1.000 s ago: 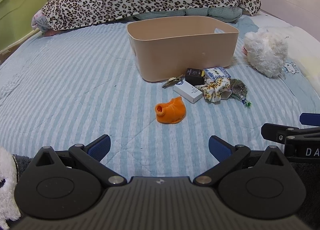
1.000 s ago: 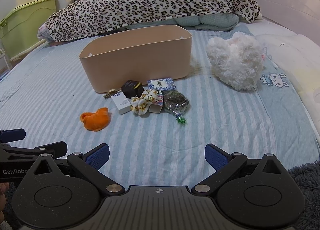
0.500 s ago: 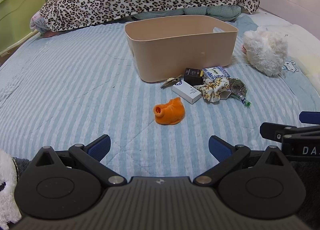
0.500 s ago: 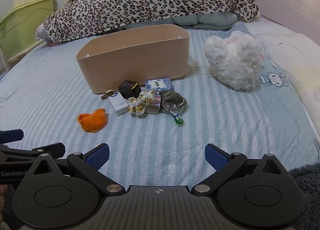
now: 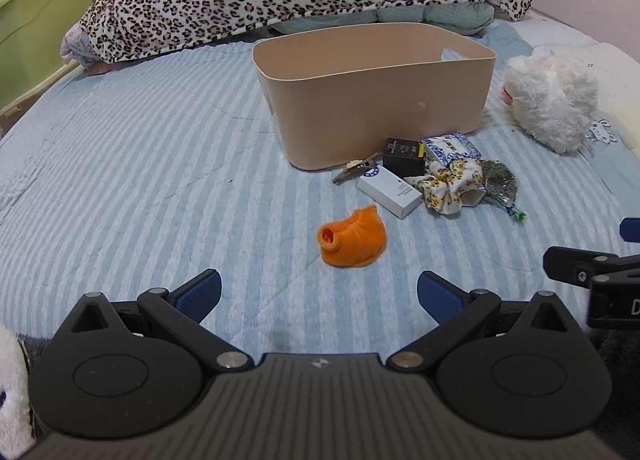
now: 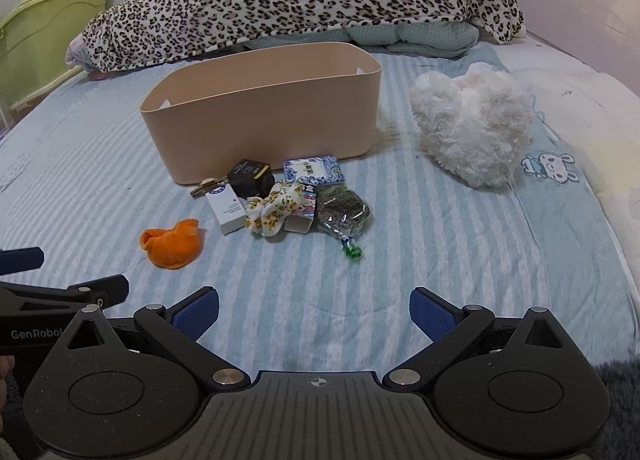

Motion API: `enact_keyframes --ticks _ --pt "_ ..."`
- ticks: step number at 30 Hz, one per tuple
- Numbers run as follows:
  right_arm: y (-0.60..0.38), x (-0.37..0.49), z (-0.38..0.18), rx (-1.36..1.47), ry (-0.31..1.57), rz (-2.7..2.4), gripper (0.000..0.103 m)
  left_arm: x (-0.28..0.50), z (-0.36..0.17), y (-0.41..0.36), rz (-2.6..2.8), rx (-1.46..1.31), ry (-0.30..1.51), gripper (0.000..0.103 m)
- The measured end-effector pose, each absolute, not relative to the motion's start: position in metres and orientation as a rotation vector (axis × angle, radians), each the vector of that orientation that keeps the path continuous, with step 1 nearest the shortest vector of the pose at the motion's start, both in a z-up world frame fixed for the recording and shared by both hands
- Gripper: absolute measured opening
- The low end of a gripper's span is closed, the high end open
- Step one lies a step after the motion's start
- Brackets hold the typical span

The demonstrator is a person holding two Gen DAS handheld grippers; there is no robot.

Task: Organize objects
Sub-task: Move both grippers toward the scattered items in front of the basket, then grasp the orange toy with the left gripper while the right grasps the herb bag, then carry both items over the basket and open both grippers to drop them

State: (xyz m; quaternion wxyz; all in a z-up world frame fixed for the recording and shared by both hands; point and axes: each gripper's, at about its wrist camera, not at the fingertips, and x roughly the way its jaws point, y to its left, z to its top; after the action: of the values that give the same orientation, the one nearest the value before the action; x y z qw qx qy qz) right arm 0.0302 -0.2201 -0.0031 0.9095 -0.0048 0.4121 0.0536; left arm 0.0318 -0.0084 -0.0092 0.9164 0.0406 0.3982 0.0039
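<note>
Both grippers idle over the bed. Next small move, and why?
Probably ease the left hand-held gripper forward onto the crumpled orange cloth: open, empty, and that cloth lies nearest, apart from the clutter beside the beige plastic bin. The right hand-held gripper is open too.

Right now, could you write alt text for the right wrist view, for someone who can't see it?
An open gripper hovers low over a blue striped bed, empty. Ahead, small clutter lies in front of a beige bin: an orange sock, a white box, a black box and a floral sock. A white plush toy sits to the right.
</note>
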Motion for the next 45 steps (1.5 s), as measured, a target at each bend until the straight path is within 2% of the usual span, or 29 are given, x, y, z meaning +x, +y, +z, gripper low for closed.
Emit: enact_keyframes --ticks 8,12,23,28,29,31,32,33,34,35,37,38,40,43,45 --pt "-0.229 0.066 -0.012 0.0 0.891 0.105 0.102 0.068 -0.017 -0.003 0.014 0.06 0.86 0.103" --pt "-0.232 0.089 -0.021 0.003 0.928 0.101 0.098 0.088 -0.025 -0.006 0.011 0.088 0.883 0.103" --pt "-0.232 0.143 -0.063 -0.065 1.025 0.06 0.095 0.131 -0.073 -0.008 -0.063 0.085 0.997 0.103" --pt "-0.23 0.153 -0.082 -0.047 1.036 0.037 0.088 0.138 -0.087 -0.007 -0.089 0.084 0.99 0.103" --pt "-0.228 0.154 -0.083 -0.048 1.026 0.035 0.085 0.138 -0.088 -0.008 -0.098 0.09 0.986 0.103" --pt "-0.224 0.153 -0.082 -0.052 1.008 0.043 0.073 0.138 -0.089 -0.005 -0.113 0.079 0.98 0.103" --pt "-0.223 0.152 -0.081 -0.057 0.996 0.049 0.062 0.137 -0.09 -0.004 -0.117 0.071 0.977 0.102" --pt "-0.221 0.15 -0.08 -0.061 0.986 0.056 0.05 0.135 -0.089 -0.003 -0.116 0.069 0.97 0.094" --pt "-0.219 0.149 -0.079 -0.064 0.98 0.062 0.046 0.135 -0.087 -0.002 -0.114 0.075 0.96 0.085" --pt "-0.218 0.147 -0.078 -0.066 0.975 0.068 0.037 0.132 -0.084 -0.003 -0.115 0.083 0.947 0.078" --pt "-0.217 0.144 -0.077 -0.068 0.964 0.073 0.022 0.128 -0.08 -0.004 -0.125 0.095 0.929 0.055" --pt "-0.217 0.143 -0.075 -0.068 0.961 0.073 0.018 0.126 -0.078 -0.005 -0.128 0.098 0.924 0.05" --pt "-0.218 0.14 -0.073 -0.057 0.96 0.073 0.017 0.123 -0.075 -0.006 -0.127 0.108 0.917 0.031" --pt "-0.225 0.134 -0.067 -0.023 0.948 0.056 0.014 0.124 -0.071 -0.005 -0.117 0.085 0.922 0.019" --pt "-0.23 0.128 -0.061 -0.003 0.931 0.046 0.014 0.122 -0.068 0.001 -0.115 0.043 0.932 0.014"
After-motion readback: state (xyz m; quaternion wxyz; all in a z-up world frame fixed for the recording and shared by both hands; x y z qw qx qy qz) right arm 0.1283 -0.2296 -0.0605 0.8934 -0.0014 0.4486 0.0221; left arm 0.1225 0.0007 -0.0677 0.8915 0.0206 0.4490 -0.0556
